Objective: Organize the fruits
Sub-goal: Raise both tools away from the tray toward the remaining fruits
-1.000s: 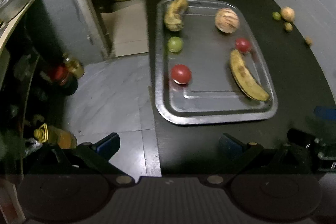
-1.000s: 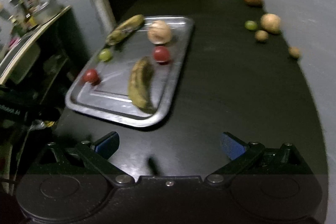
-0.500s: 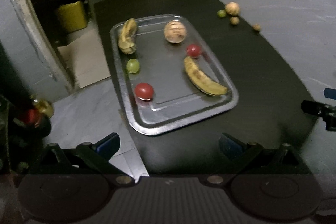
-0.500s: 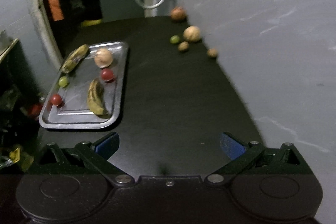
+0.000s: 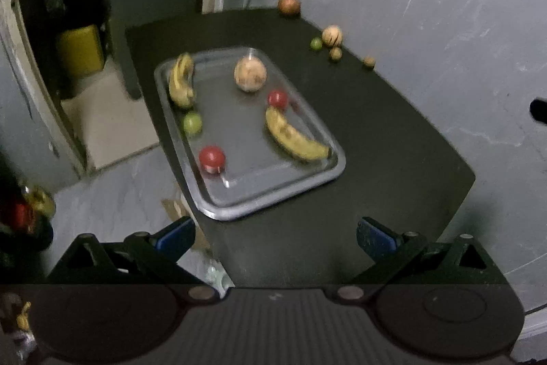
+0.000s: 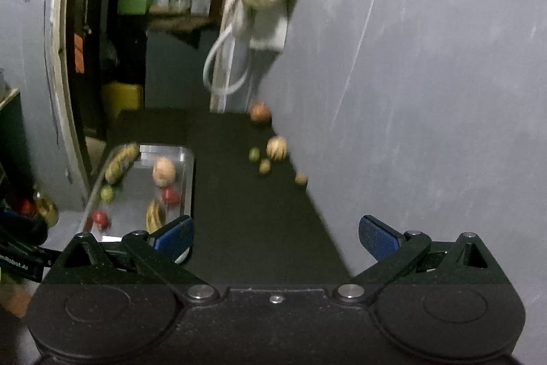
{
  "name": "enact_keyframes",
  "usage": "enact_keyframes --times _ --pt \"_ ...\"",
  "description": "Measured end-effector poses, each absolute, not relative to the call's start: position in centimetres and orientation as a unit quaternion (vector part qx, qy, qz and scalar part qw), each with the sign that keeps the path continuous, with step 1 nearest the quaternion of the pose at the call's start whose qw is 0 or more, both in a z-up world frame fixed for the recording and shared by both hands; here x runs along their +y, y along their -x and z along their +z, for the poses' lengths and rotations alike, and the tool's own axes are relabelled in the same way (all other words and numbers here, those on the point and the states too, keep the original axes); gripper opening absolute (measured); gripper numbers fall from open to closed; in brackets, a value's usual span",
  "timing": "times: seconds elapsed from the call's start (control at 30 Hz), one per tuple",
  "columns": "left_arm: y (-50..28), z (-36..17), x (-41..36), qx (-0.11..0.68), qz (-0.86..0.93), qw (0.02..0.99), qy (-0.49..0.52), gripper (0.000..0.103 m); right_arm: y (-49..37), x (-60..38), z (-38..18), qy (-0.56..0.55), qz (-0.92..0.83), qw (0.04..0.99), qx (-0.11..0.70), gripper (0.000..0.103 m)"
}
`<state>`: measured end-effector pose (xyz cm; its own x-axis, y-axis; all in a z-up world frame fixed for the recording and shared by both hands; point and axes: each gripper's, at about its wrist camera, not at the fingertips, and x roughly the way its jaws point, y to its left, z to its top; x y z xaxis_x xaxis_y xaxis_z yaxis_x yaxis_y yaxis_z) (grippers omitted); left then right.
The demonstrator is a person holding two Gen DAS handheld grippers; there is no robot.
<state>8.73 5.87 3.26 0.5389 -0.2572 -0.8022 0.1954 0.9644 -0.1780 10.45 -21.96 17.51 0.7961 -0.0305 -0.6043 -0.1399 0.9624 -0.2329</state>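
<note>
My left gripper (image 5: 275, 236) hangs with its blue-padded fingers spread wide and nothing between them, above the near edge of the black table (image 5: 393, 159). My right gripper (image 6: 276, 236) is likewise released and empty, held back over the table's near end and facing along it toward the grey wall (image 6: 427, 91).

Just beyond the left gripper the metal tray (image 5: 336, 170) lies along the table's left edge. On it, near its front-left corner, sits a red fruit (image 5: 212, 157); a green fruit (image 5: 192, 123) lies behind that, just below a banana (image 5: 181, 81) at the tray's far-left corner. A second banana (image 5: 294, 139) lies toward the tray's right rim, with a smaller red fruit (image 5: 277, 99) just at its far tip and a pale round fruit (image 5: 250, 75) near the far rim.

Along the table's right edge, against the wall, loose fruits remain — a striped pale one (image 5: 332, 36), a small green one (image 5: 316, 43) beside it, two small brown ones (image 5: 335, 53) (image 5: 369, 61), and a reddish one (image 5: 289, 4) at the far corner.
</note>
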Motion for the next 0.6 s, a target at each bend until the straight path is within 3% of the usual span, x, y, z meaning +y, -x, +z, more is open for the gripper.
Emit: enact_keyframes --times 0.37,0.6 --pt "-11.2 10.6 8.3 0.372 -0.131 0.919 0.029 0.102 -10.8 -21.3 25.5 0.177 0.034 0.965 0.188 0.102" --pt "-13.6 14.0 9.5 0.338 -0.122 0.931 0.056 0.102 -12.9 -21.5 27.2 0.195 0.046 0.964 0.173 0.102"
